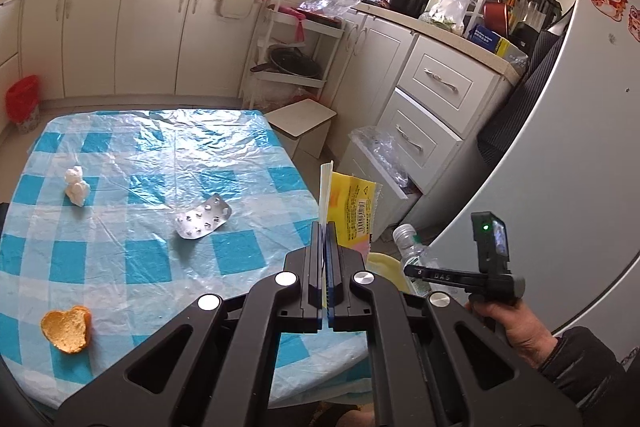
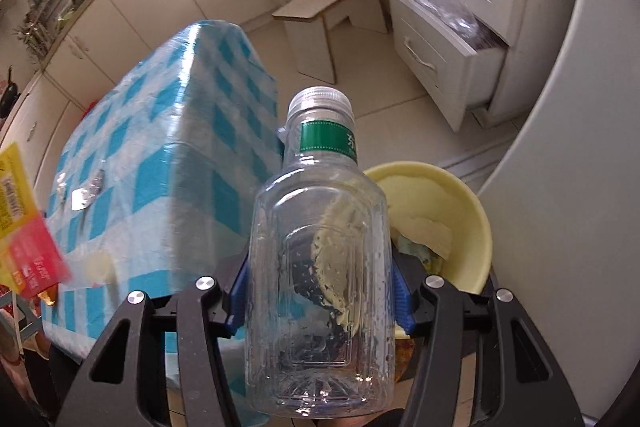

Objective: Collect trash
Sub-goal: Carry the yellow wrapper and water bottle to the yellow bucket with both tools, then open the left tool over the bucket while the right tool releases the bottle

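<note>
My left gripper [image 1: 325,227] is shut on a yellow snack wrapper [image 1: 352,207], held upright past the right edge of the blue checked table [image 1: 140,247]. The wrapper also shows at the left of the right wrist view [image 2: 24,219]. My right gripper [image 2: 320,279] is shut on an empty clear plastic bottle [image 2: 320,267] with a silver cap, held above a yellow bin [image 2: 472,211] on the floor beside the table. On the table lie a silver pill blister [image 1: 203,217], a crumpled white tissue [image 1: 77,185] and an orange peel [image 1: 67,329].
A white fridge [image 1: 580,147] stands at the right. White cabinets with an open drawer [image 2: 444,39] and a low stool [image 1: 302,121] lie beyond the table. A red bin [image 1: 22,103] stands on the floor at far left.
</note>
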Tool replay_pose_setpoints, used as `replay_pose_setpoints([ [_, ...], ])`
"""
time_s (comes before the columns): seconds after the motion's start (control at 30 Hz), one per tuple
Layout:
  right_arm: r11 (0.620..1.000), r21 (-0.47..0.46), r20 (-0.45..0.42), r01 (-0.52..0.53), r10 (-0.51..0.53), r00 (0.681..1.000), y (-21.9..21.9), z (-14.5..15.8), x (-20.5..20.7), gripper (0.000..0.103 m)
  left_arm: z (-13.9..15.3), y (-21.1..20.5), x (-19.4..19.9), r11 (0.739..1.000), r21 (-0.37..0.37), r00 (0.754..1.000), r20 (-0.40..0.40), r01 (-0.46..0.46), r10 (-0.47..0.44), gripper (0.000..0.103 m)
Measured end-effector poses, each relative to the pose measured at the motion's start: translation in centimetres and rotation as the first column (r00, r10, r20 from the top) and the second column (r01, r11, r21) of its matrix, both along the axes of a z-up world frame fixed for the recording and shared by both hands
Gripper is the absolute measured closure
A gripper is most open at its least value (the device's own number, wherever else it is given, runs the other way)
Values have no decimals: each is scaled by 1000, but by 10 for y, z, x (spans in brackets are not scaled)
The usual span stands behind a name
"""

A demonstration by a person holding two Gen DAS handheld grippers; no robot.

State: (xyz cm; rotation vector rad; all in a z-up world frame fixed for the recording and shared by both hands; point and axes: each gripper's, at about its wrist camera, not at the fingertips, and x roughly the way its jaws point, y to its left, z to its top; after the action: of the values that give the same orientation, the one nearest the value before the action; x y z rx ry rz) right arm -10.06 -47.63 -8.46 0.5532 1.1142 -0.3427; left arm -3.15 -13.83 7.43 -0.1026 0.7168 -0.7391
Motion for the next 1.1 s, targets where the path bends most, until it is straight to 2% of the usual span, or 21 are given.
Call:
replay_pose_setpoints([
  [0.1,995,19,-68,95,-93,993,-21,-26,-9,46,1,-13,-4,1000,-7,1000,-2,23,-23,101],
  [0.2,979,89,-36,183,-180,983,-39,-29,-14,39,0,-25,-5,999,-3,999,-6,41,-41,102],
  [0.3,971,103,76,217,-225,971,-44,-5,-19,38,-4,-40,-6,998,0,998,-24,63,-63,102],
  [0.37,977,68,152,200,-208,966,-42,19,-20,34,-8,-53,-6,996,7,996,-36,86,-85,102],
  [0.47,988,-56,234,142,-125,964,-37,58,-12,28,-14,-77,-8,992,16,991,-51,122,-122,102],
  [0.53,981,-153,288,122,-74,955,-35,82,-9,25,-17,-93,-9,989,15,988,-61,144,-143,102],
  [0.63,952,-247,385,181,-75,920,-39,107,-14,17,-25,-118,-10,986,22,984,-70,167,-165,101],
  [0.77,940,-226,472,255,-124,873,-50,121,-22,17,-49,-151,-5,982,46,978,-109,182,-176,101],
  [0.87,940,-196,499,281,-151,853,-57,126,-26,17,-69,-176,-1,981,73,977,-133,179,-168,101],
  [1.0,943,-165,512,289,-168,842,-61,129,-26,17,-101,-209,9,979,91,962,-218,185,-161,101],
  [1.03,944,-164,514,288,-168,841,-61,131,-25,17,-108,-217,10,976,106,958,-236,193,-164,97],
  [1.1,944,-164,515,285,-165,841,-62,132,-25,16,-118,-229,9,968,143,952,-257,207,-166,84],
])
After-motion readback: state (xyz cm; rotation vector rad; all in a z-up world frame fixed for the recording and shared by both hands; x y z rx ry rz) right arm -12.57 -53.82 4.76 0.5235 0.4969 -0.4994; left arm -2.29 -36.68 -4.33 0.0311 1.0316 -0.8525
